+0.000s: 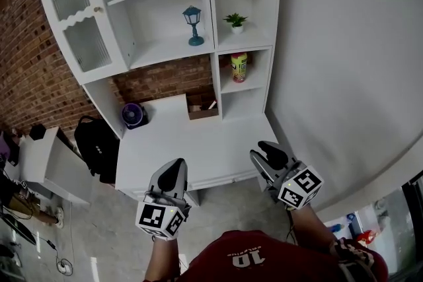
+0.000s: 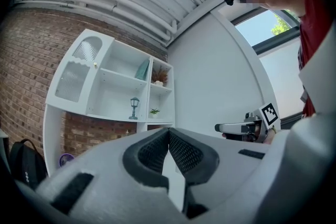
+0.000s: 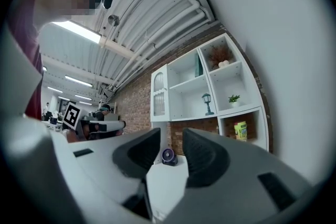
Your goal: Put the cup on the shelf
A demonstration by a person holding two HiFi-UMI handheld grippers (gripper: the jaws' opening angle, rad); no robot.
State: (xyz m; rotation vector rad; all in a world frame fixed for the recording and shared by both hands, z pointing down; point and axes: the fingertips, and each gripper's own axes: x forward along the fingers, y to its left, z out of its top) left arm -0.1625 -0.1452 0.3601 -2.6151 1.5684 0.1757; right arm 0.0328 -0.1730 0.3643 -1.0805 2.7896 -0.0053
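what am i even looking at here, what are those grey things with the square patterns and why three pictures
A person in a red shirt holds a two-jaw gripper in each hand. The head view looks down from a camera on their head; the other two come from a camera on each gripper. The left gripper is shut, the right gripper open; both hold nothing. On the white desk sit a small purple fan and a brown box. The shelf unit above holds a blue lantern, a potted plant and a yellow-green container.
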